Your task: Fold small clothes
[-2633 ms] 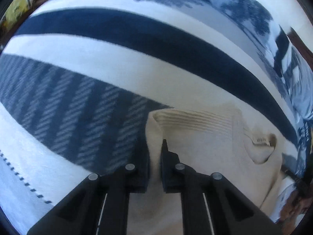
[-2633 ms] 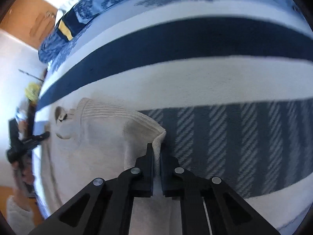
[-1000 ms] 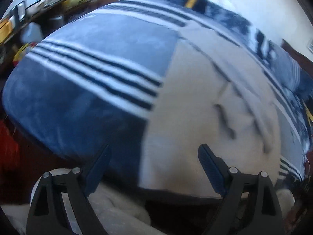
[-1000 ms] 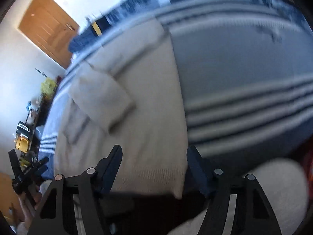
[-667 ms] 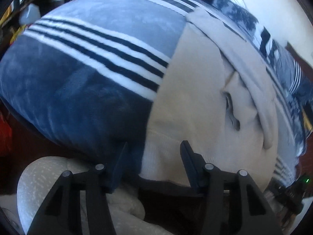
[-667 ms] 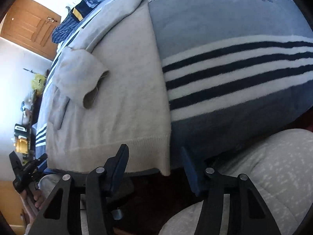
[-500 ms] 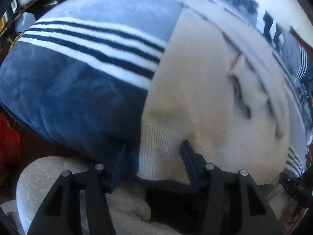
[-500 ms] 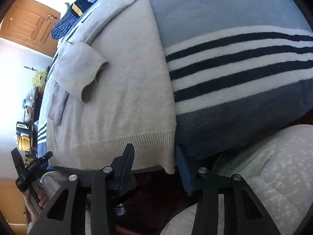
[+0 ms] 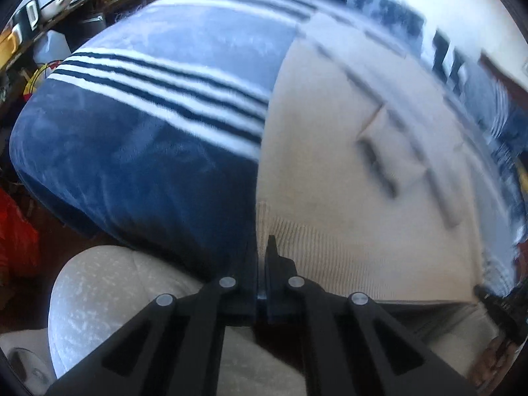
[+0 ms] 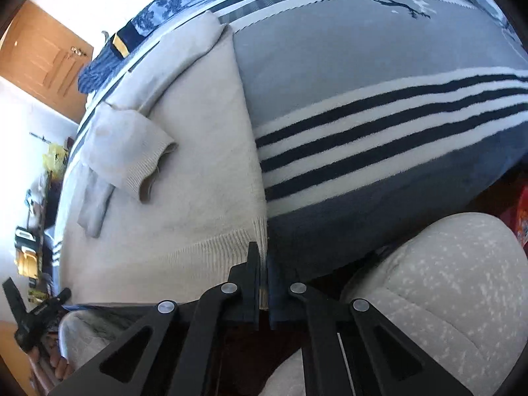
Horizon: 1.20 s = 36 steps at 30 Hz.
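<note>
A cream knit sweater (image 10: 184, 178) lies spread flat on a bed covered by a blue-and-white striped blanket (image 10: 379, 115), its ribbed hem at the near edge of the mattress.

The left gripper (image 9: 262, 247) points steeply down with its jaws pressed together, pinching the hem corner of the sweater (image 9: 346, 171) directly at its tips. From this gripper the garment stretches away ahead and to the right, while the dark blue part of the blanket (image 9: 132, 165) fills the space ahead and to the left. Below and left of it a light speckled trouser knee (image 9: 109, 283) shows.

The right gripper (image 10: 262, 254) is likewise clamped shut on the opposite hem corner, the ribbing caught between its fingers. The sweater body runs ahead and to the left of it; a folded sleeve (image 10: 128, 145) with its open cuff lies on the body further ahead on the left. The striped blanket lies ahead and to the right, and another speckled knee (image 10: 445, 280) sits beside it on the right. The left gripper (image 10: 36, 313) shows far off to the left.
</note>
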Motion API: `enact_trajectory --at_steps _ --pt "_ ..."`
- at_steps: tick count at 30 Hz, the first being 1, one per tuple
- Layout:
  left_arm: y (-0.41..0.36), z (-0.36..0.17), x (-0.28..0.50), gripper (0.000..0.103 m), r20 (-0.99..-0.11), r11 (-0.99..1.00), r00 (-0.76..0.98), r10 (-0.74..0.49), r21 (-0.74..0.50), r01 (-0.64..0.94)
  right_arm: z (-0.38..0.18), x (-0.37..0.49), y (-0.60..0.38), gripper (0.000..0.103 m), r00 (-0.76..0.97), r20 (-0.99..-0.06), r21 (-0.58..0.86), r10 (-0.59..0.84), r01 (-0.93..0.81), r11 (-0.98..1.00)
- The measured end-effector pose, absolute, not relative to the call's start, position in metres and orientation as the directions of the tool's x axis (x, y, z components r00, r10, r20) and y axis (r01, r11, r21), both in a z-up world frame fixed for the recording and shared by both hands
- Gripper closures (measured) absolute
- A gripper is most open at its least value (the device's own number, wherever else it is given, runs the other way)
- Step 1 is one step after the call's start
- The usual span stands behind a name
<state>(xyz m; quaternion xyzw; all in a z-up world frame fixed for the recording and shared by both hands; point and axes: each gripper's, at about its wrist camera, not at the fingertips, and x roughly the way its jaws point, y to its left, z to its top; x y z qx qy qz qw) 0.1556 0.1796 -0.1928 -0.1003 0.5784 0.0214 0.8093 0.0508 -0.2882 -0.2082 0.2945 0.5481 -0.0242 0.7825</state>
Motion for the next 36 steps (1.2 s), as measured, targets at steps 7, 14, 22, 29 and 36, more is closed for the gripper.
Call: enact_trajectory --at_steps 7,14,22,29,36 --pt "0.174 -0.185 0.146 0.1 -0.948 0.985 0.31 -0.071 -0.116 -0.129 -0.194 0.05 -0.281 0.102 0.39 -0.893 0.367 0.225 0.341 0.865" --pt "0.181 -0.19 0.137 0.1 -0.96 0.989 0.277 -0.033 -0.072 -0.13 -0.192 0.047 -0.286 0.102 0.378 -0.907 0.328 0.188 0.351 0.877" --pt "0.174 -0.202 0.138 0.092 -0.963 0.991 0.269 0.008 -0.027 -0.128 -0.215 0.064 -0.268 0.095 0.26 -0.948 0.267 0.181 0.349 0.898" --pt "0.171 -0.127 0.112 0.05 -0.859 0.99 0.51 -0.056 -0.114 -0.083 -0.144 0.041 -0.292 0.039 0.539 -0.812 0.442 0.225 0.316 0.839" --pt "0.138 -0.044 0.133 0.03 -0.732 0.993 0.677 -0.077 -0.12 -0.017 -0.047 0.061 -0.282 0.024 0.734 -0.654 0.41 0.184 0.139 0.902"
